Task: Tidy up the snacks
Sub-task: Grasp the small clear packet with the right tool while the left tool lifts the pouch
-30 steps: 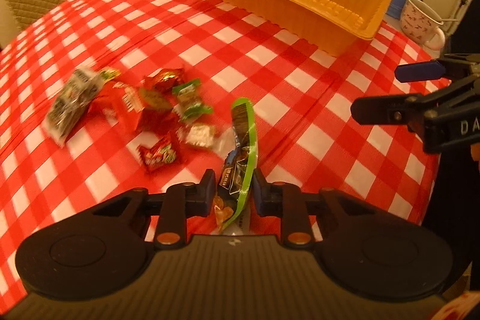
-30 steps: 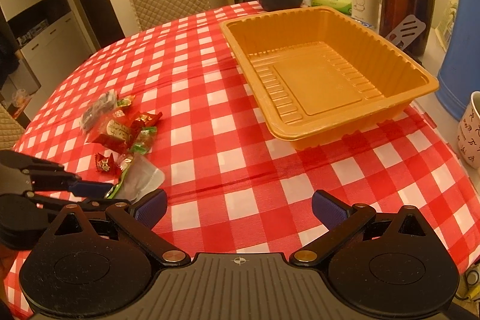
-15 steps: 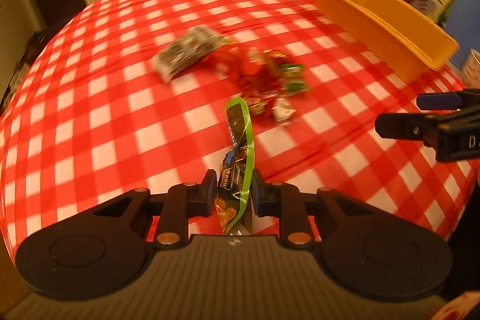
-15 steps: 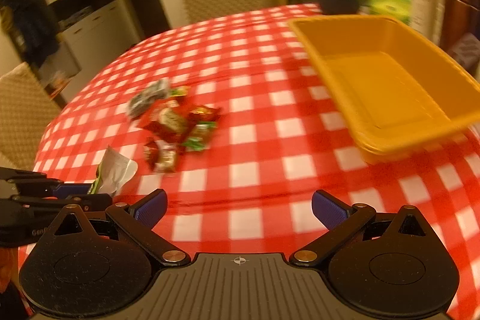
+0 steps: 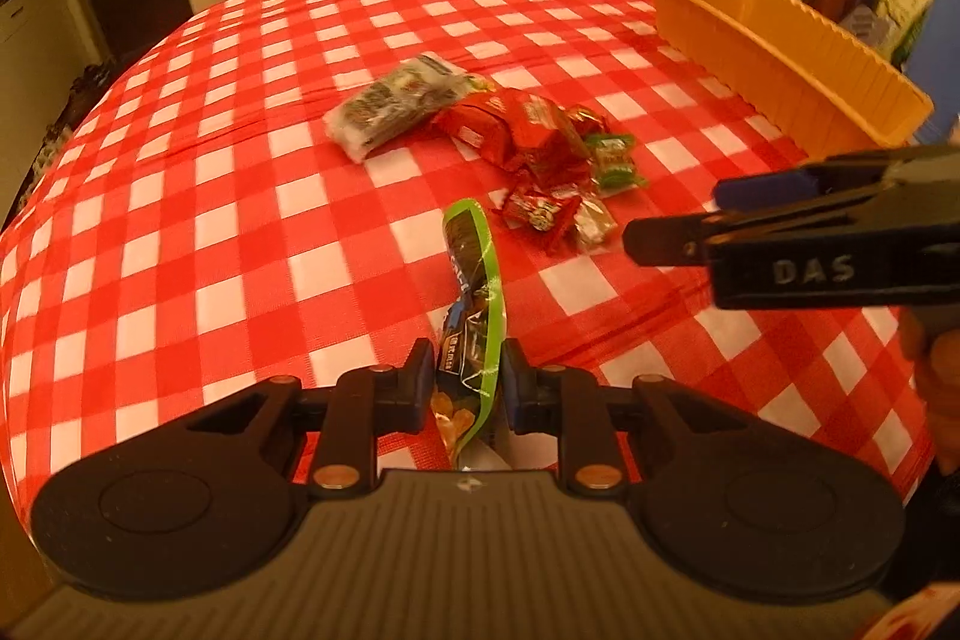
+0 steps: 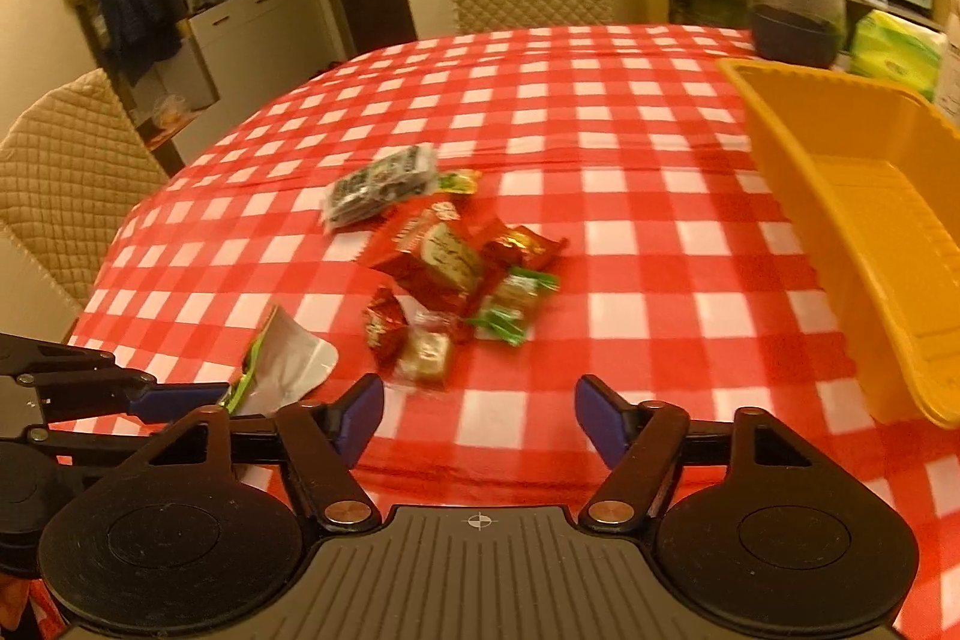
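One green-edged packet (image 5: 474, 316) was clamped in the left tongs (image 5: 463, 388); right tongs (image 6: 477, 415) gaped wide. Carrying step; next, release into the orange tray (image 6: 852, 220).

Warm, yellow-orange indoor light tints both views, bright enough on the checked surface (image 5: 252, 172) but dimmer toward the dark doorway and shelves behind. Both pictures bulge with fisheye distortion, so the checks curve and squeeze toward the rounded, darkened corners. Detail is soft throughout: the snack pile (image 6: 444, 256) is smeared with slight motion blur in the right wrist view, the orange tray (image 6: 852, 196) loses its edge definition at the frame's side, and only faint shadows lie under the wrappers, with no strong glare.
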Action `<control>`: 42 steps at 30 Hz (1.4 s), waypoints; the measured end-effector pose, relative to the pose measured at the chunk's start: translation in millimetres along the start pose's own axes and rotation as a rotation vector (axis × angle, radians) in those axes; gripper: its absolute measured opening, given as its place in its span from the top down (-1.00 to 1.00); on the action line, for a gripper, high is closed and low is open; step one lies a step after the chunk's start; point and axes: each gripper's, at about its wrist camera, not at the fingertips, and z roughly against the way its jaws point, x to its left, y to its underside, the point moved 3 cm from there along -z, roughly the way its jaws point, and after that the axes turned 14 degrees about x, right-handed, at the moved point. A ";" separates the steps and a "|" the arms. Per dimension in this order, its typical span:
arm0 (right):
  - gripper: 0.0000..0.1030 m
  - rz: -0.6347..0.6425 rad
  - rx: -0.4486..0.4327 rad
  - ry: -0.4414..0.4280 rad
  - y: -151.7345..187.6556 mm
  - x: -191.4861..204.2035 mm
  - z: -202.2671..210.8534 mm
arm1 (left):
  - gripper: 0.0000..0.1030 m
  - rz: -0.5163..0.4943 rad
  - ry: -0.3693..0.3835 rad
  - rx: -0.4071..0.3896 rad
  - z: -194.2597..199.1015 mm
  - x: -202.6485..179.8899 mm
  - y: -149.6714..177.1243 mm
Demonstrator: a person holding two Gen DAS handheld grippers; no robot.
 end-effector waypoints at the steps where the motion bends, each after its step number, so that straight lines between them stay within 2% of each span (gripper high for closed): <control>1: -0.19 0.006 0.002 -0.001 -1.4 2.2 -2.5 | 0.60 0.017 0.003 -0.005 2.2 3.1 0.7; 7: 0.10 0.051 0.016 0.016 -8.5 15.7 -20.2 | 0.60 0.097 0.019 -0.015 12.0 21.3 1.7; 14: 0.18 0.086 0.013 0.084 -12.3 29.7 -34.2 | 0.60 0.129 0.035 -0.030 17.4 28.2 -1.6; 16: 0.43 0.093 0.010 0.094 -13.7 32.4 -36.1 | 0.60 0.130 0.038 -0.029 17.5 27.9 -1.4; 19: 0.51 0.096 0.011 0.102 -13.1 32.3 -35.3 | 0.60 0.132 0.038 -0.028 17.7 27.8 -1.4; 20: 0.58 0.092 0.012 0.101 -12.7 31.7 -34.4 | 0.60 0.132 0.039 -0.027 17.9 27.4 -1.2; 21: 0.75 0.089 0.013 0.103 -11.7 30.7 -33.3 | 0.60 0.133 0.040 -0.027 18.2 27.2 -1.1; 29: 0.75 0.046 -0.002 0.129 -0.9 17.3 -7.9 | 0.60 0.116 0.046 -0.036 29.4 13.1 -3.7; 42: 0.75 -0.038 -0.077 0.189 8.6 -18.9 63.4 | 0.60 0.070 0.074 -0.066 57.9 -36.8 -19.0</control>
